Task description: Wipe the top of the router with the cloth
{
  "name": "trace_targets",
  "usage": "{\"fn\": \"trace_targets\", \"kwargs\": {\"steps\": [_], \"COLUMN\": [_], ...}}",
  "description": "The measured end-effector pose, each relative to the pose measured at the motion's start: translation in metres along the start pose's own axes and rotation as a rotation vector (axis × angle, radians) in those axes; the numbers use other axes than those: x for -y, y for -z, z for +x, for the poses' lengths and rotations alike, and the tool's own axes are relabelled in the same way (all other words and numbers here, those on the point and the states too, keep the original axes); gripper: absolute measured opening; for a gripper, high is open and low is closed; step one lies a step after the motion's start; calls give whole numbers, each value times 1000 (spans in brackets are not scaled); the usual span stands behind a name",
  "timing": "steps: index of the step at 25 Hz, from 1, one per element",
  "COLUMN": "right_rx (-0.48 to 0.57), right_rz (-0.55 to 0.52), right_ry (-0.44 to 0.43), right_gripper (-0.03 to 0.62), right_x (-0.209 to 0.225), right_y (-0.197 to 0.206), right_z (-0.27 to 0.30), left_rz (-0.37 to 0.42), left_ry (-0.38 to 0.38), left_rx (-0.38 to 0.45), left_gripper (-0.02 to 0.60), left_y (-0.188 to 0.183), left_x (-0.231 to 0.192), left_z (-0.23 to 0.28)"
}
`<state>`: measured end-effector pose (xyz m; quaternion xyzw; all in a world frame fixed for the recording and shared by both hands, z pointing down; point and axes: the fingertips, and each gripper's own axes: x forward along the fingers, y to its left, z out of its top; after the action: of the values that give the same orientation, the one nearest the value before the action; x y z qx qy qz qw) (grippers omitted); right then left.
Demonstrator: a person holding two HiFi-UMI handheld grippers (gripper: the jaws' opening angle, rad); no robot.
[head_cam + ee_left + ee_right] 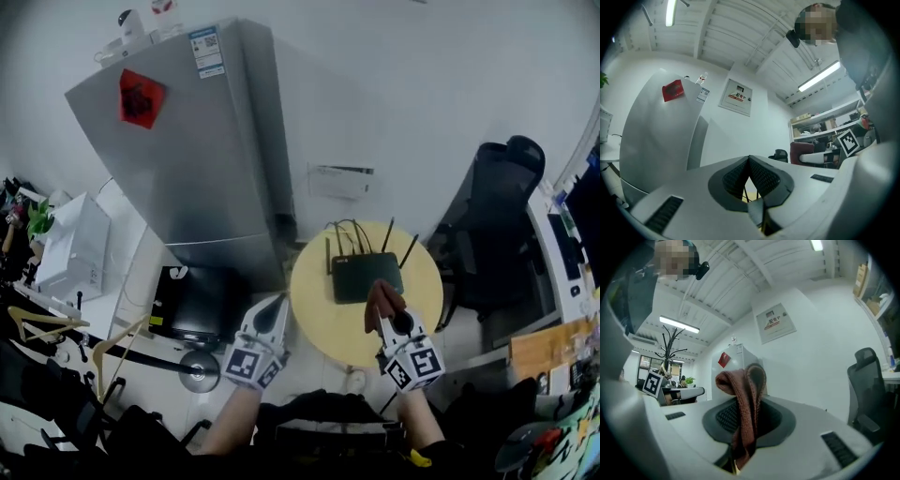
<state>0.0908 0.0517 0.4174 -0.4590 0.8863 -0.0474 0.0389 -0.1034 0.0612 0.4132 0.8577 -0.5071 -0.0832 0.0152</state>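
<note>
- The right gripper (394, 323) is closed on the cloth (740, 380). A folded bunch of the reddish-brown knit is pinched between the jaws, with a loop standing up past the tips and a tail hanging below them.
- The cloth is judged to be light, soft and limp. It will likely fold and drag rather than push, so the wad would have to be pressed flat under the jaw tips for a wipe to bite. The hold near the middle of the bunch looks sound, and no fresh grip seems called for.
- The left gripper (749, 174) is seen with its jaws brought together and nothing between them. It is held beside the left edge of the table (314, 314), apart from the router (367, 277).
- The router is seen lying flat near the middle of the round yellow table, its dark top bare. The cloth is held over its near right corner, and whether the two touch cannot be told.
- The router is judged to be a light, stiff plastic box with a smooth top, so it may slide under a sideways stroke. It could be steadied at the near left edge of its case by the idle gripper.
- The antennas (410, 249) and cables (352, 230) at the far edge are best left alone, as they are thin and easily bent or tugged.
</note>
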Motion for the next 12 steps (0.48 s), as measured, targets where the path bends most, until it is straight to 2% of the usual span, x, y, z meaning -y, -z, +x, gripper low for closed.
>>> {"fn": "trace_targets", "kwargs": {"steps": [8,12], "right_rx": [-17,-21], "right_rz": [15,22], "right_ry": [-115,-127], "right_gripper": [61,61], "right_x": [70,97], "right_y": [-4,-6], "right_z": [17,22], "left_rz": [16,22], "left_ry": [-113,-143], "left_rx": [37,42], "left_gripper": [-3,-3], "left_y": [2,5], "left_x": [26,34], "left_z": [55,75]}}
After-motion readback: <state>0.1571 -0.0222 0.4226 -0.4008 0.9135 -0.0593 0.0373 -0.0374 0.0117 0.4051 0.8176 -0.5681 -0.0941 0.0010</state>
